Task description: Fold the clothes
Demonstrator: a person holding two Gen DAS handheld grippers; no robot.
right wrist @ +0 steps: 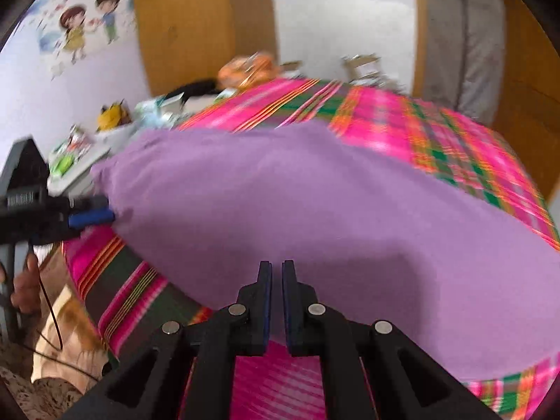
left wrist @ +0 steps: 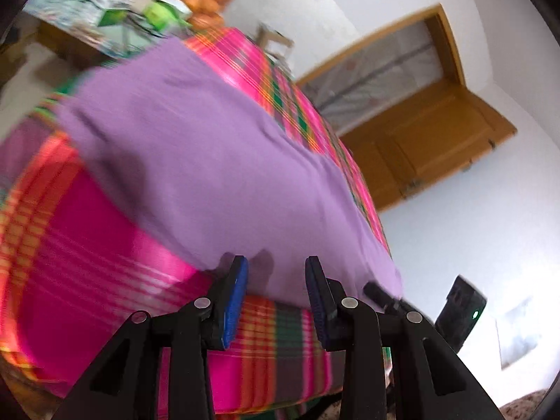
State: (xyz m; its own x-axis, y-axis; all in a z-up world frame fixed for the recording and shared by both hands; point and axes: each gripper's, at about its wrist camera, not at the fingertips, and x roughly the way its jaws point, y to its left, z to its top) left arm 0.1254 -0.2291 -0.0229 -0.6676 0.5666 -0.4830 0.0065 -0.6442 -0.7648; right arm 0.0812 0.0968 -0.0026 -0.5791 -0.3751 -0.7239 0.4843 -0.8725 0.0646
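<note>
1. Two grippers meet the near edge of one purple cloth [left wrist: 196,161], which lies spread on a bed or table covered with a pink plaid cover [left wrist: 87,245]; which of the two it is, I cannot tell.
2. At the left, the left gripper [left wrist: 276,273] has its jaws set wide, with the cloth's edge lying between the blue pads [left wrist: 238,297] but not pinched.
3. In the middle, the cloth looks flat and mostly smooth. I see no clear fold line, though blur hides fine creases, so it may be one layer or already doubled.
4. At the right, the right gripper [right wrist: 276,273] is nearly closed, with only a thin slit between its jaws. Its tips sit at the cloth's near edge, but whether cloth is pinched there, I cannot tell.
5. My judgement: both sit at the edge, so a fold may be starting or just laid down.
</note>
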